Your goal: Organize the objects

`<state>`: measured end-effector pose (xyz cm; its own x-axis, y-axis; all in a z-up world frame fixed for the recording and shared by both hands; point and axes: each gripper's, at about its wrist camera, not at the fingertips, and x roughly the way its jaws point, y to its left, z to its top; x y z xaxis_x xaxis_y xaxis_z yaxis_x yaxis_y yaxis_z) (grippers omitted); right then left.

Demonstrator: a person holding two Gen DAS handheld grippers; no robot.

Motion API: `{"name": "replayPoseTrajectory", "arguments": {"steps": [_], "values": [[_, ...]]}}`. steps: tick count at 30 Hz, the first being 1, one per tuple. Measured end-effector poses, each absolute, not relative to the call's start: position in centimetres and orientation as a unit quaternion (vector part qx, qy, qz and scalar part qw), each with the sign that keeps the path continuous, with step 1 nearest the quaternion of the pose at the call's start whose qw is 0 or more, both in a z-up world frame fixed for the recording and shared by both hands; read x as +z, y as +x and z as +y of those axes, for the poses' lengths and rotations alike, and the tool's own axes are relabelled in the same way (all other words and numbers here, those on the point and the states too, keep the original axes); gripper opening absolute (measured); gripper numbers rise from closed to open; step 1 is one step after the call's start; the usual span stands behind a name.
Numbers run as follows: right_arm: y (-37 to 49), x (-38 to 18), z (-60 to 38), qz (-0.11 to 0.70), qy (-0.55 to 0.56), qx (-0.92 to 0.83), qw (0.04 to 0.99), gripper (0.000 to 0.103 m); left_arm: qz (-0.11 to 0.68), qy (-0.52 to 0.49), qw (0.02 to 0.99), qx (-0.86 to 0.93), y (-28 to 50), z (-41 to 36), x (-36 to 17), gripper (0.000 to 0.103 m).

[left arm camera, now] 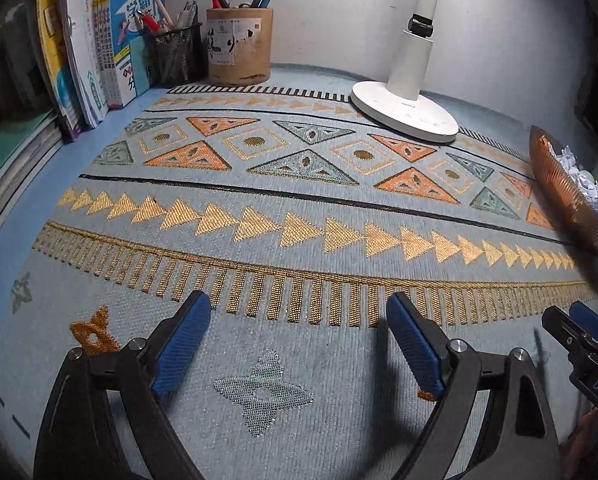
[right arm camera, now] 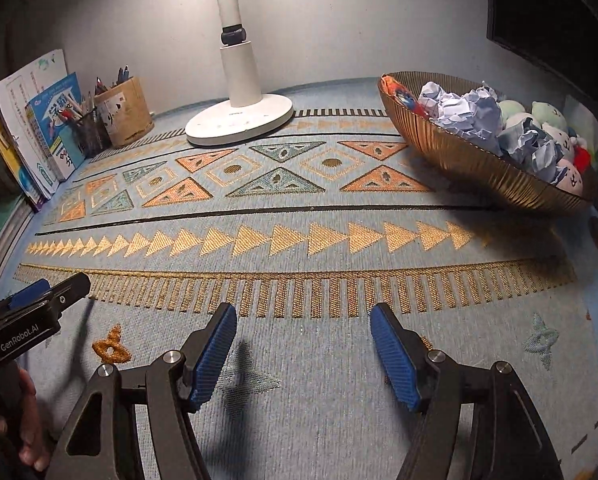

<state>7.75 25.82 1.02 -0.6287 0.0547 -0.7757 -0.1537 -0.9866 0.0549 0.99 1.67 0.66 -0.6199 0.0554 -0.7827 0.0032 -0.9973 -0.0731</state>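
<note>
My left gripper [left arm camera: 299, 312] is open and empty, low over the patterned blue mat [left arm camera: 283, 208]. My right gripper [right arm camera: 303, 320] is open and empty over the same mat [right arm camera: 299, 216]. A ribbed copper bowl [right arm camera: 471, 160] at the right holds crumpled paper balls [right arm camera: 463, 114] and small plush toys [right arm camera: 555, 120]; it shows at the right edge of the left wrist view [left arm camera: 559, 196]. Books [left arm camera: 95, 52] stand at the back left beside a black mesh pen holder [left arm camera: 175, 56] and a brown round pen holder [left arm camera: 239, 46].
A white desk lamp [left arm camera: 405, 108] stands at the back of the mat, also in the right wrist view [right arm camera: 239, 120]. A grey wall closes the back. The right gripper's body shows at the left view's right edge [left arm camera: 583, 344]; the left gripper's body shows at the right view's left edge [right arm camera: 31, 312].
</note>
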Motion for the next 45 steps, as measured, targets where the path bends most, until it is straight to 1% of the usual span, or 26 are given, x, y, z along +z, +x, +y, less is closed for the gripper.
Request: {"name": "replayPoseTrajectory", "arguments": {"steps": [4,6,7,9,13,17,39,45], "values": [[7.3,0.6,25.8,0.054,-0.442,0.893,0.063,0.068,-0.022,-0.439,0.012,0.898,0.9,1.9,0.5,0.089],[7.3,0.5,25.9,0.056,-0.443,0.893,0.063,0.068,-0.013,-0.444,0.016,0.896,0.8,2.2,0.4,0.096],[7.4,0.5,25.9,0.058,-0.443,0.893,0.062,0.068,-0.006,-0.448,0.019,0.894,0.7,2.5,0.3,0.098],[7.3,0.5,25.8,0.058,-0.444,0.892,0.061,0.068,0.01,-0.452,0.018,0.892,0.6,2.9,0.2,0.098],[7.3,0.4,25.6,0.055,-0.446,0.891,0.061,0.068,0.008,-0.452,0.02,0.892,0.5,2.9,0.2,0.099],[7.3,0.4,25.5,0.054,-0.447,0.891,0.062,0.068,0.012,-0.456,0.023,0.89,0.4,3.0,0.2,0.102],[7.3,0.4,25.4,0.044,-0.449,0.889,0.072,0.068,0.011,-0.455,0.021,0.89,0.3,3.0,0.1,0.103],[7.2,0.5,25.3,0.036,-0.452,0.888,0.078,0.072,0.009,-0.455,0.022,0.89,0.3,3.0,0.0,0.103]]}}
